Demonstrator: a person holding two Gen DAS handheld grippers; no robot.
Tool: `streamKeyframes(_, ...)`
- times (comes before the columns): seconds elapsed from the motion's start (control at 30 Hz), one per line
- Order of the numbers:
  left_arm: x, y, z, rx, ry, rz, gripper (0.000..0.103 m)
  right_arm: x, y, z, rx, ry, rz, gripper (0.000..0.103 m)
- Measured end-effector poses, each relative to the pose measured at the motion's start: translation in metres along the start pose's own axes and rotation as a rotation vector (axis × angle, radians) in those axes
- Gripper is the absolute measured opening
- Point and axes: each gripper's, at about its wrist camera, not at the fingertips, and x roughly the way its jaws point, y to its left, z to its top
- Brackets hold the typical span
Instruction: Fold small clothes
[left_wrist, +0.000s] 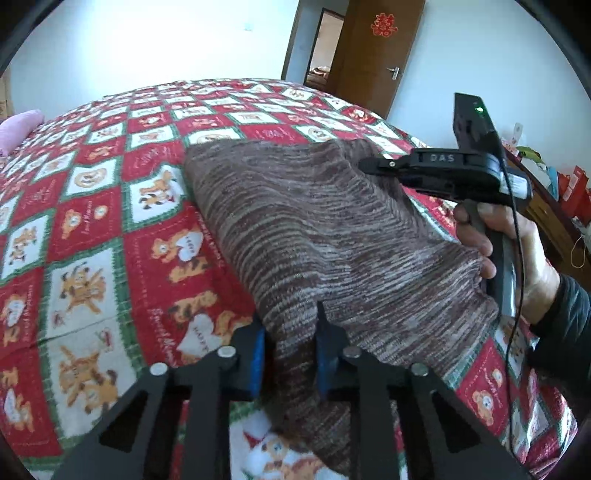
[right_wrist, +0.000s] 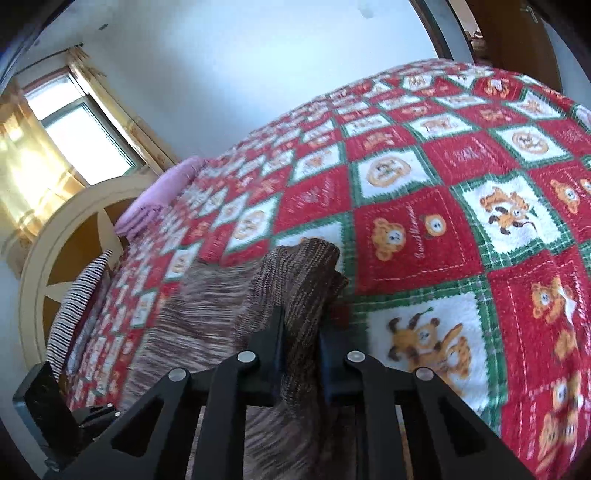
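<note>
Two hand-held grippers, left (left_wrist: 290, 354) and right (right_wrist: 301, 354), clamped on brown marled knit garment (left_wrist: 332, 229); fold-over next, hems level.

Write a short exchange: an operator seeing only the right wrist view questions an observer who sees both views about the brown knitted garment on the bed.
Operator: My right gripper is shut on the brown garment. Does the left gripper hold it too?
Observer: Yes, the left gripper is shut on another edge, its blue pads pressing the knit.
Operator: What carries my gripper?
Observer: A hand in a dark sleeve grips its handle, beside the garment.
</note>
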Motion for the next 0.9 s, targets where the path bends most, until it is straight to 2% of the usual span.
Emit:
streamKeyframes(0.17,-0.021,-0.006,-0.007,0.007,-0.009,0.002,0.019,-0.020,0.025,-0.007,-0.021,-0.025,0.028,0.013)
streamKeyframes(0.43,-0.068,-0.013,-0.028,0.050,-0.037,0.048,0.018,-0.027,0.071,-0.019,-0.065,-0.020,0.087,0.010)
streamKeyframes(0.9,-0.136,0.031,-0.066,-0.058,-0.072,0.143,0.018,-0.005,0.164,-0.046,-0.162,0.049,0.200,0.008)
